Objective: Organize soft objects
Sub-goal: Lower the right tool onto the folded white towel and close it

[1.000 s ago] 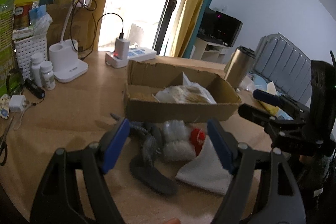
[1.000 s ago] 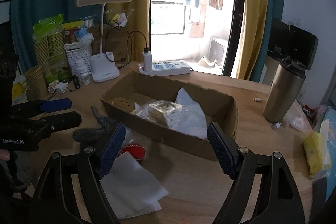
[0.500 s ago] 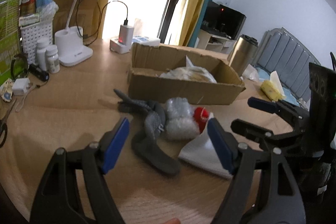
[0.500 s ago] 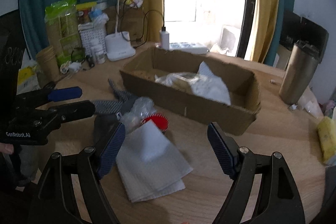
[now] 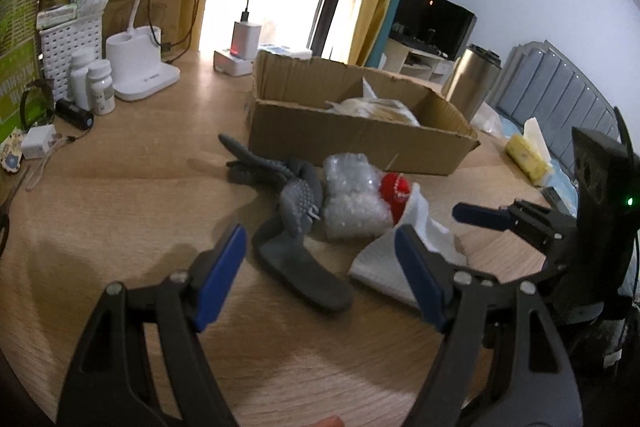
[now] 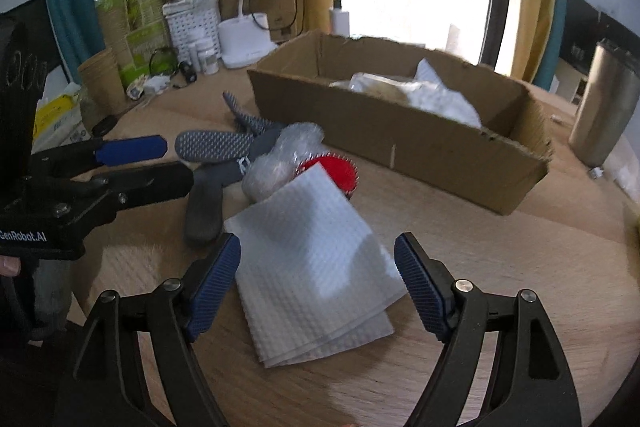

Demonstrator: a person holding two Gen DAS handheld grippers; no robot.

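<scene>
Wooden tabletop (image 5: 120,195), round-edged, bright window behind with yellow and teal curtains. Landmark: open cardboard box (image 6: 400,135) near the middle, holding a crinkled plastic bag and something white. Soft things lie in a loose pile on the tabletop just in front of the box: grey gloves (image 5: 296,203) with dotted palms at the pile's left end, a clump of bubble wrap (image 5: 352,199) touching them, a red piece (image 5: 394,187) partly tucked under the wrap, and a folded white cloth (image 6: 316,259) overlapping the red piece on the side farthest from the box. Left gripper (image 5: 320,275): fingers spread wide, nothing between them, above the gloves' near end, not touching. Right gripper (image 6: 318,283): fingers spread wide over the cloth, which sits between them; no pad presses on it. Left of the box: white lamp base (image 5: 140,67), pill bottles (image 5: 94,87), a white basket. Behind the box: charger on a power strip. Right of the box: steel tumbler (image 6: 604,107), upright.
</scene>
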